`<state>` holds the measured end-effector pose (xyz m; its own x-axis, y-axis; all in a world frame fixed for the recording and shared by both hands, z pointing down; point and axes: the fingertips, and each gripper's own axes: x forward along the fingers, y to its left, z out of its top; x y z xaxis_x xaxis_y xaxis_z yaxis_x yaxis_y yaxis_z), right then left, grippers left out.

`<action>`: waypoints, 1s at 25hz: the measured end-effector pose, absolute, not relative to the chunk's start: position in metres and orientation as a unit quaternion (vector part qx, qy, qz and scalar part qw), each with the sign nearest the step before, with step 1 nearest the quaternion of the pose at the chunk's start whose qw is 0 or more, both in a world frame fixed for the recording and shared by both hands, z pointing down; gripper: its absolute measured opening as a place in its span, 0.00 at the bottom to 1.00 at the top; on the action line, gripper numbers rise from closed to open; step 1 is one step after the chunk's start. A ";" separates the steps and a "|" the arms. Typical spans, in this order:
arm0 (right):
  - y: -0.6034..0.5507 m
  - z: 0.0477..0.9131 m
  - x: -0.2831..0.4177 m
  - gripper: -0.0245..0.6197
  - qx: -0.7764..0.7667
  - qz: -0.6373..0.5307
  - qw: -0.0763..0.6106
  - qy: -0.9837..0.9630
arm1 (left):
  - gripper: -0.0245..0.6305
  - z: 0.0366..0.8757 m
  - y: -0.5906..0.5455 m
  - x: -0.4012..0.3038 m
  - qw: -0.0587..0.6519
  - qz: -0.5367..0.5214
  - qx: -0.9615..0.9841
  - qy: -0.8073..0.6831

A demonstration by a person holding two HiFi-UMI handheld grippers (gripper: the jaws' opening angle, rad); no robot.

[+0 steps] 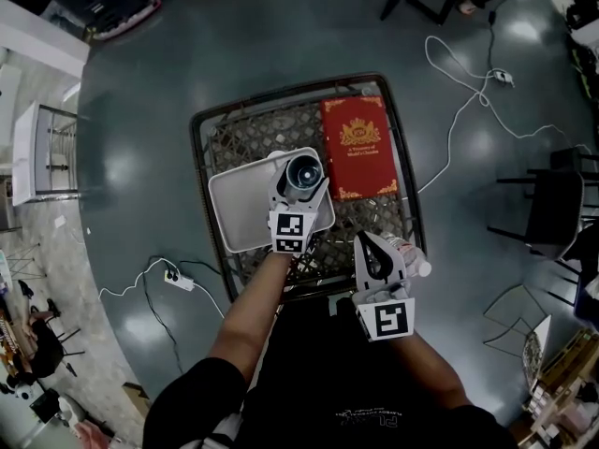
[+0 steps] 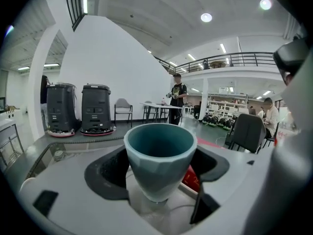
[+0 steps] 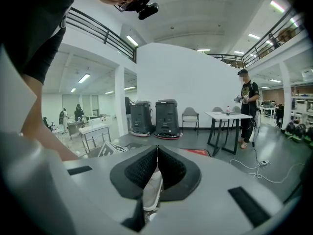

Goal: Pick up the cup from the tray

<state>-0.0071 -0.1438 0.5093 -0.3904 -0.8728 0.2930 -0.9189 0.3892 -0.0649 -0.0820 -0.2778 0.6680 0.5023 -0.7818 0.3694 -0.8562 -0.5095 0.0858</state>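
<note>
A teal-grey faceted cup (image 1: 304,168) hangs upright above the right end of a white tray (image 1: 239,209), and my left gripper (image 1: 299,185) is shut on it. In the left gripper view the cup (image 2: 160,153) fills the gap between the two dark pads, which press on its lower sides, at my left gripper (image 2: 159,170). My right gripper (image 1: 372,244) sits lower, near the table's front edge, with its jaws shut and nothing between them. In the right gripper view the pads of my right gripper (image 3: 156,165) meet along a thin line.
The tray lies on a dark wire-mesh table (image 1: 201,134). A red book (image 1: 358,148) rests on its right half. A clear plastic bottle (image 1: 416,254) lies beside my right gripper. White cables (image 1: 459,110) and a power strip (image 1: 179,280) lie on the floor; dark chairs (image 1: 552,204) stand at right.
</note>
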 end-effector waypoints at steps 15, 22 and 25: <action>-0.151 0.509 -0.005 0.05 0.531 0.096 0.103 -0.836 | 0.62 0.627 -0.253 -0.083 0.119 0.125 0.856 -0.487; -0.156 0.506 0.008 0.05 0.523 0.091 0.113 -0.840 | 0.62 0.589 -0.211 -0.085 0.113 0.121 0.852 -0.496; -0.156 0.500 0.012 0.05 0.519 0.083 0.098 -0.845 | 0.62 0.573 -0.195 -0.089 0.114 0.119 0.844 -0.510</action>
